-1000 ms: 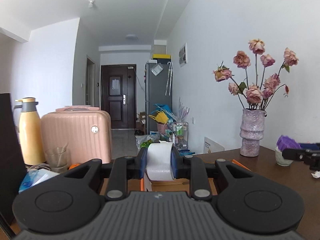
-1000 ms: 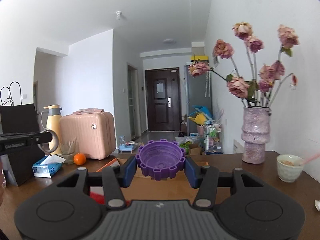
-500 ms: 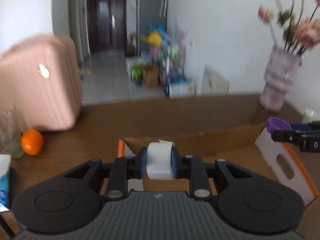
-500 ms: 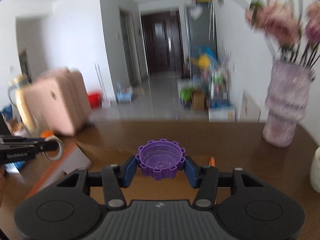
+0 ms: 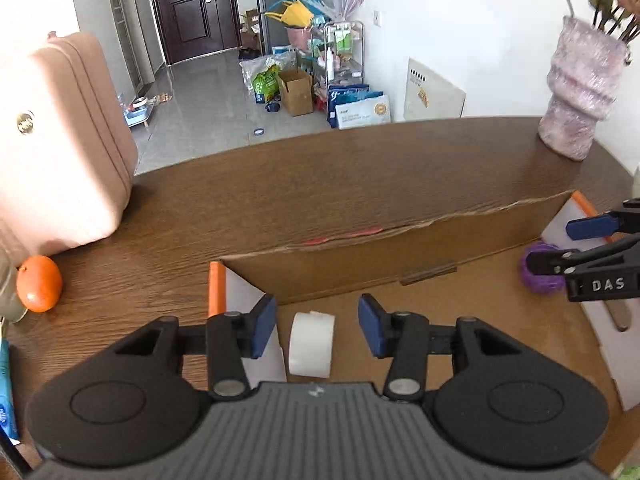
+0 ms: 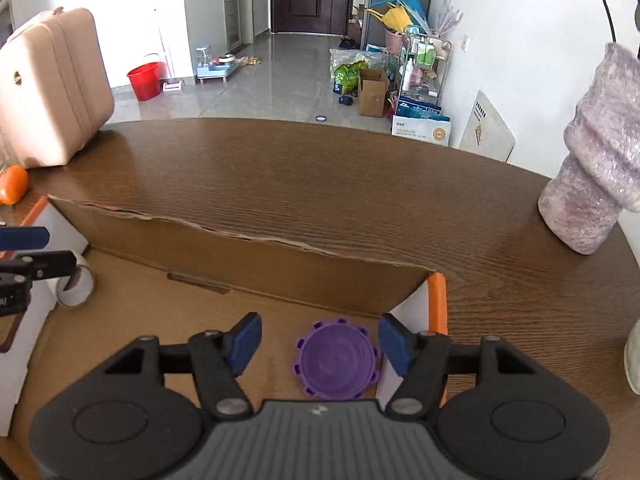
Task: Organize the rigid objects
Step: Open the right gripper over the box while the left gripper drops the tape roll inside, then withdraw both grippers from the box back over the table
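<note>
In cardboard box point(image 5: 400, 256) | left tool point(image 5: 317, 326) spread, white tape roll point(image 5: 311, 344) between | right tool point(image 6: 320, 343) spread, ridged purple cap point(image 6: 337, 360) between

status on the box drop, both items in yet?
Done: tape roll and purple cap both lie on the box floor. In hand: nothing; left gripper and right gripper are open around them. Left: pull both grippers out.

A: Left wrist cam?
B: Rides the left hand-held gripper point(image 5: 317, 327), close above the cardboard box point(image 5: 400, 256) – tilted down, facing the far door.
A: Right cam?
B: Same tilt, box's right end. Both share the box, tabletop point(image 6: 320, 176) & vase point(image 6: 592, 184).
</note>
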The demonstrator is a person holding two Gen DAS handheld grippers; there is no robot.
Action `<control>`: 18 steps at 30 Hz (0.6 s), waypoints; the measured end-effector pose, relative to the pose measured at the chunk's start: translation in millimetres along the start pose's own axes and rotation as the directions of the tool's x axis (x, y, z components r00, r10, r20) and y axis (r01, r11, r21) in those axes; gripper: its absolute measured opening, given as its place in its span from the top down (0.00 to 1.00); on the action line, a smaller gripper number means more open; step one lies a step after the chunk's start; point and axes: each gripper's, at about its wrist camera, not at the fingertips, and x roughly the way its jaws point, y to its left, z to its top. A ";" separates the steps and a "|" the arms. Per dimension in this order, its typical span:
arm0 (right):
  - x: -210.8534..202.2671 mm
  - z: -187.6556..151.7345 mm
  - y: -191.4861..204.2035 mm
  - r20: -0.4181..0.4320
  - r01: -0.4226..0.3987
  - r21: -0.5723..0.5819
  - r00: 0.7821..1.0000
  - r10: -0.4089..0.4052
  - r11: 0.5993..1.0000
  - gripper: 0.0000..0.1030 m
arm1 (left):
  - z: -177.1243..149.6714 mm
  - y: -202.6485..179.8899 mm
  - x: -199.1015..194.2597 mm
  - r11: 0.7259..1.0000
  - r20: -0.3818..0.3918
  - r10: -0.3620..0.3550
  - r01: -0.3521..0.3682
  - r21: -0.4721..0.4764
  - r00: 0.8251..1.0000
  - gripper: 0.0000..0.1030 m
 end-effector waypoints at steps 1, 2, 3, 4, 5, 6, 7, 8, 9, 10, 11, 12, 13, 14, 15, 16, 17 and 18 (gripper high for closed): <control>-6.4 -0.5 1.1 0.004 -0.003 -0.003 1.000 0.003 1.000 0.37 | 2.0 -1.2 -6.7 1.000 -0.001 -0.001 0.001 0.004 1.000 0.49; -13.9 -0.7 2.4 0.007 -0.006 -0.006 1.000 0.006 1.000 0.37 | 2.7 -0.4 -13.8 1.000 0.002 -0.003 0.003 0.004 1.000 0.48; -22.6 -0.4 3.3 0.011 -0.010 -0.009 1.000 0.010 1.000 0.36 | 3.8 -0.4 -21.3 1.000 0.002 -0.005 0.004 0.004 1.000 0.43; -32.1 0.4 3.3 0.019 -0.013 -0.011 1.000 0.013 1.000 0.35 | 4.5 -0.3 -29.3 1.000 0.002 -0.012 0.012 0.005 1.000 0.36; -43.5 -0.8 4.4 0.029 -0.013 -0.011 0.999 0.013 1.000 0.32 | 4.1 1.9 -37.3 1.000 0.003 -0.017 0.017 -0.003 1.000 0.34; -55.8 -2.5 5.3 0.041 -0.013 -0.011 0.999 0.013 1.000 0.28 | 3.5 3.7 -46.1 1.000 0.003 -0.017 0.017 -0.013 1.000 0.34; -67.9 -3.9 5.2 0.055 -0.012 -0.010 0.998 0.013 1.000 0.26 | 2.8 4.8 -57.4 1.000 0.005 -0.019 0.019 -0.018 1.000 0.34; -81.3 -5.8 6.4 0.067 -0.010 -0.009 0.998 0.011 1.000 0.26 | 1.8 5.2 -69.8 1.000 0.015 -0.018 0.019 -0.021 1.000 0.33; -95.0 -7.1 8.1 0.077 -0.008 -0.011 0.997 0.009 1.000 0.26 | 0.6 5.6 -82.3 1.000 0.027 -0.013 0.014 -0.023 1.000 0.30; -109.7 -8.2 9.0 0.090 -0.005 -0.013 0.996 0.006 1.000 0.26 | -0.6 5.8 -96.8 1.000 0.043 -0.006 0.007 -0.023 0.999 0.27; -122.6 -7.6 7.4 0.106 -0.003 -0.013 0.994 0.004 1.000 0.26 | -2.2 5.4 -113.3 1.000 0.062 -0.001 0.002 -0.021 0.998 0.26; -138.1 -9.5 8.0 0.123 -0.001 -0.013 0.992 0.003 1.000 0.25 | -4.5 6.2 -128.1 1.000 0.081 0.004 -0.002 -0.023 0.997 0.24; -154.3 -11.9 9.5 0.142 0.001 -0.012 0.990 0.001 1.000 0.25 | -6.2 6.7 -143.4 1.000 0.102 0.012 -0.010 -0.025 0.995 0.22; -170.8 -14.9 12.0 0.161 0.002 -0.012 0.987 0.000 1.000 0.23 | -8.9 7.1 -159.1 0.999 0.127 0.020 -0.017 -0.027 0.992 0.21; -185.8 -16.7 14.2 0.181 0.002 -0.013 0.984 0.000 1.000 0.21 | -11.1 8.1 -173.1 0.999 0.148 0.027 -0.022 -0.029 0.989 0.20; -200.6 -20.0 16.7 0.199 0.002 -0.015 0.980 0.001 1.000 0.20 | -15.3 9.8 -189.0 0.999 0.167 0.034 -0.028 -0.036 0.985 0.20; -215.4 -23.2 22.1 0.216 0.002 -0.016 0.976 0.001 1.000 0.20 | -17.8 11.3 -203.8 0.999 0.182 0.040 -0.032 -0.043 0.982 0.20; -230.0 -26.7 24.3 0.231 0.002 -0.017 0.973 0.002 1.000 0.20 | -20.5 13.1 -217.6 0.998 0.198 0.045 -0.035 -0.050 0.979 0.20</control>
